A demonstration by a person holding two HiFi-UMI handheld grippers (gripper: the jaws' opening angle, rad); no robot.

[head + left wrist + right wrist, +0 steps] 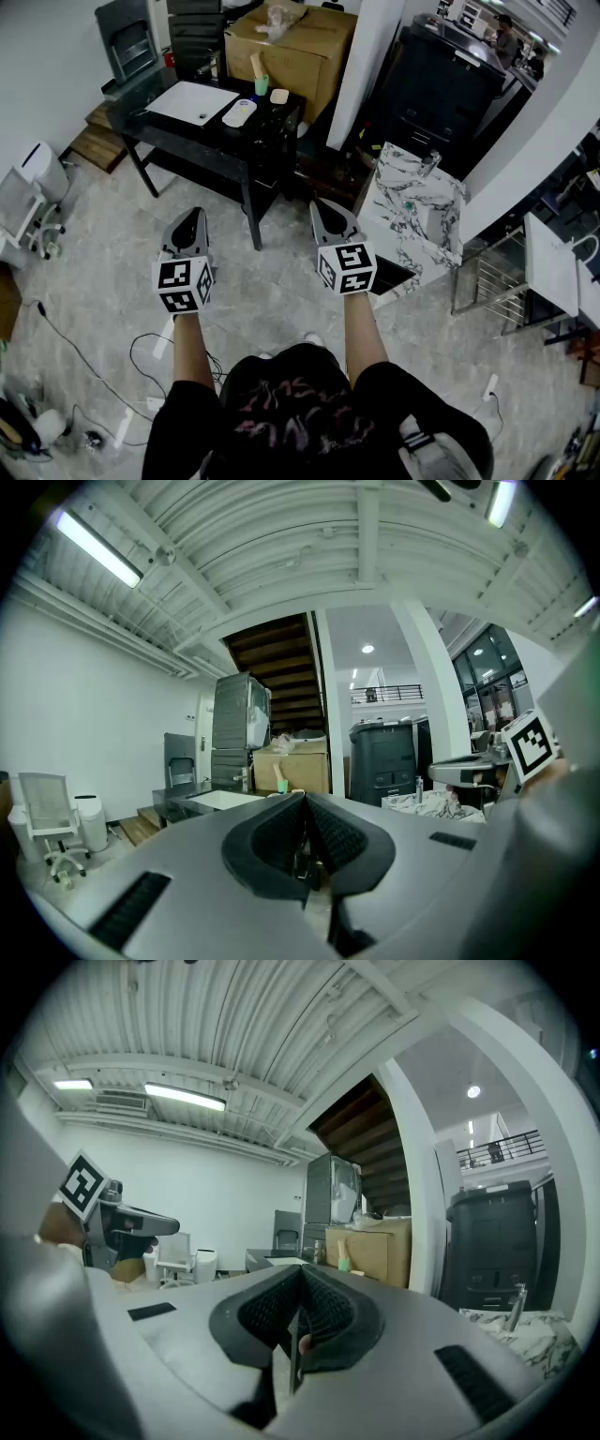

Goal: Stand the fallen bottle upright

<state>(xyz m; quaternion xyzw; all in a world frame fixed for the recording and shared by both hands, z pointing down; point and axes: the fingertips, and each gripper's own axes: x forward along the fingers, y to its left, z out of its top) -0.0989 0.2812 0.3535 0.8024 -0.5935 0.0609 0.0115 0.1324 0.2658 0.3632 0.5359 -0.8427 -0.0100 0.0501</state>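
I hold my left tool [191, 217] and my right tool [324, 208] out in front of me, side by side and close to level, above the pale floor [272, 291]. Both are closed. In each tool's own view the ribbed black pads are pressed flat against each other along their whole length, and neither grips anything.

The bottle [239, 112] is ahead of both tools and well apart from them. It lies on its side on the black desk [202, 139], a white body with a small blue patch. Seen from my head, it falls between the lines along which the two tools point, nearer the left tool's line, a little to that tool's right. The desk's near edge sits between the tools and the bottle.

A white sheet [192, 101] lies flat just to the left of the bottle. Beyond the bottle, farther from the tools, stands a green cup [261, 82] with a pale stick in it. Behind the desk is a cardboard box [295, 47].

In the left tool's view the desk shows just over the closed pads, to their left; I cannot make out the bottle there.
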